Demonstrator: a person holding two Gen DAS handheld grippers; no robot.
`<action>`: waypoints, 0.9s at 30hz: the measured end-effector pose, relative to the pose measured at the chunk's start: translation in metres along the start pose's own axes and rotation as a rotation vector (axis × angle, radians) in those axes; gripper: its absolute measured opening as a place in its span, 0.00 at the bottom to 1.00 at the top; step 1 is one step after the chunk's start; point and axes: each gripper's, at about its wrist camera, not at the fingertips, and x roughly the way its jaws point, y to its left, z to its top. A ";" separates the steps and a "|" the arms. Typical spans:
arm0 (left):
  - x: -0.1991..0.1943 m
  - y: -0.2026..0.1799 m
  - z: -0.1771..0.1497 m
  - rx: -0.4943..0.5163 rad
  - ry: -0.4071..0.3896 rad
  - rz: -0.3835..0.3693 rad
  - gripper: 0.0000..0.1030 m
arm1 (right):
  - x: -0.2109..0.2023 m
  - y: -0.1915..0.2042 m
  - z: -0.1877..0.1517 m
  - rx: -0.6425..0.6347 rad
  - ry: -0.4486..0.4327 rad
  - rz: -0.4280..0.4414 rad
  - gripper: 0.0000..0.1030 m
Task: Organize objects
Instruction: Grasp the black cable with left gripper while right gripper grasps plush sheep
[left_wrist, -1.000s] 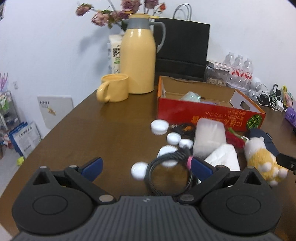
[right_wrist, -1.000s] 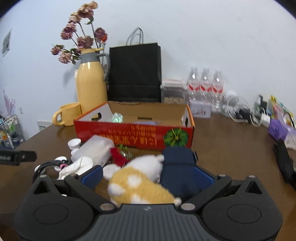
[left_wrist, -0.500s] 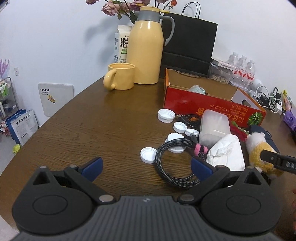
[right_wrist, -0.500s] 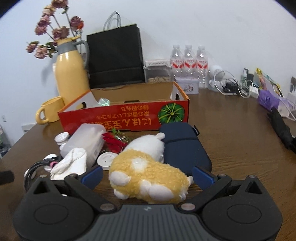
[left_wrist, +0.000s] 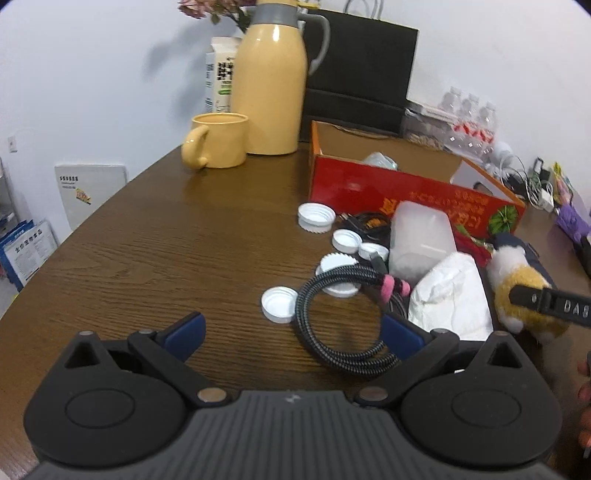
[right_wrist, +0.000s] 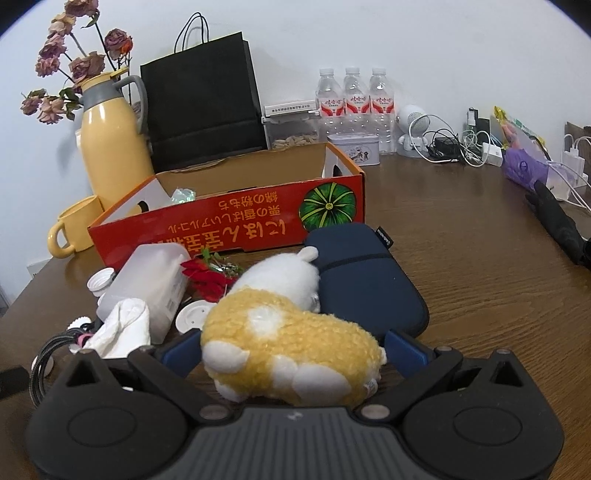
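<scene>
A yellow and white plush toy (right_wrist: 288, 347) lies on the brown table between the fingers of my right gripper (right_wrist: 291, 350), which stands open around it. Behind the plush sit a navy pouch (right_wrist: 362, 273) and the open red cardboard box (right_wrist: 229, 221). My left gripper (left_wrist: 291, 332) is open low over the table. A coiled black braided cable (left_wrist: 343, 317) with pink ties lies just ahead, near its right finger. Several white bottle caps (left_wrist: 279, 304) are scattered around the cable. The plush (left_wrist: 517, 288) and the right gripper's finger show at the left wrist view's right edge.
A white cloth (left_wrist: 450, 295), a translucent plastic container (left_wrist: 421, 236) and a red rose (right_wrist: 207, 277) crowd the box front. A yellow jug (left_wrist: 269, 81), mug (left_wrist: 218, 144) and black bag (right_wrist: 203, 96) stand behind. Water bottles (right_wrist: 354, 99) and chargers (right_wrist: 454, 147) line the far right.
The left gripper drew back from the cable, which a second ago was close between its fingers. The right gripper has closed in on the plush, which now sits deeper between its fingers.
</scene>
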 end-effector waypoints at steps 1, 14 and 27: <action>0.001 -0.001 0.000 0.008 0.005 0.003 1.00 | 0.000 -0.001 0.000 0.003 0.000 0.002 1.00; 0.014 -0.027 -0.004 0.143 0.049 -0.012 1.00 | -0.019 -0.013 -0.005 -0.085 -0.055 0.106 0.78; 0.027 -0.007 -0.005 -0.008 0.039 0.126 0.69 | -0.031 -0.024 -0.013 -0.193 -0.056 0.205 0.83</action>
